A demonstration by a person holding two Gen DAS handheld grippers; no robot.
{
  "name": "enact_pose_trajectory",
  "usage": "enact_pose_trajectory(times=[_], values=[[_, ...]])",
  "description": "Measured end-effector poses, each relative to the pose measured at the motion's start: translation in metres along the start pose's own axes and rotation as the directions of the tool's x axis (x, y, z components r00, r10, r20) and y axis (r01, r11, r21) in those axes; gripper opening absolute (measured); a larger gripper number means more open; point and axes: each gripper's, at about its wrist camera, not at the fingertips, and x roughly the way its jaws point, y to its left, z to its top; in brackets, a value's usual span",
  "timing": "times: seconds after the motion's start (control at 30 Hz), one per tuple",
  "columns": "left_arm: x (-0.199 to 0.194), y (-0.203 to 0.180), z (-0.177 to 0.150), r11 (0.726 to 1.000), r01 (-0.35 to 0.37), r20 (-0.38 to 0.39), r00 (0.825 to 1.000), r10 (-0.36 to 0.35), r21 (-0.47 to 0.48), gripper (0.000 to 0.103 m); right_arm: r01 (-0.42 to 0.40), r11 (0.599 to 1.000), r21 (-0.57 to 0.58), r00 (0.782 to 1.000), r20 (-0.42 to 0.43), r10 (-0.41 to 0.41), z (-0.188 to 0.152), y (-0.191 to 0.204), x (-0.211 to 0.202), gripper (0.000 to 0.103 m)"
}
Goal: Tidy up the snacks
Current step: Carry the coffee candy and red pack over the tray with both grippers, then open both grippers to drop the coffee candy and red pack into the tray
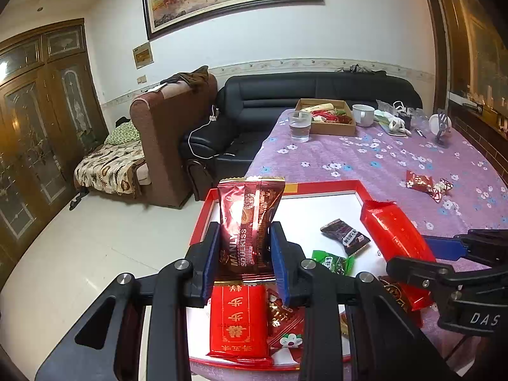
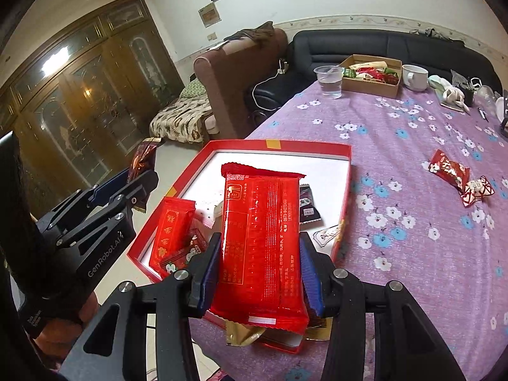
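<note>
My left gripper (image 1: 244, 260) is shut on a dark brown snack packet (image 1: 249, 222) and holds it upright above the red box's left side. My right gripper (image 2: 258, 270) is shut on a long red snack packet (image 2: 262, 238), held over the red box (image 2: 344, 171) with a white floor. The box holds a red packet (image 1: 236, 320), a green candy (image 1: 333, 262), a dark candy (image 1: 344, 236) and other small wrappers. Two loose red-and-white candies (image 2: 457, 177) lie on the purple floral tablecloth to the right. The right gripper (image 1: 422, 257) also shows in the left wrist view, with its red packet (image 1: 397, 235).
At the table's far end stand a plastic cup of water (image 2: 330, 81), a cardboard box of snacks (image 2: 370, 76), a white mug (image 2: 414, 77) and small clutter. Left of the table are white floor, a brown armchair (image 1: 165, 136) and a black sofa (image 1: 285, 95).
</note>
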Motion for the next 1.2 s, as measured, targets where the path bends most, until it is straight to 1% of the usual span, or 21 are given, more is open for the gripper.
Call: enact_pose_trajectory(times=[0.57,1.2], values=[[0.008,0.003,-0.009,1.000,-0.017,-0.029,0.999,0.017,0.007,0.028,-0.011,1.000,-0.019,0.999,-0.052,0.010,-0.003,0.009,0.030,0.047],[0.013,0.005,-0.013,1.000,-0.019,-0.040,0.999,0.019,0.007,0.028,-0.018,1.000,-0.020,0.998,-0.065,0.016,-0.005,0.016,0.038,0.047]])
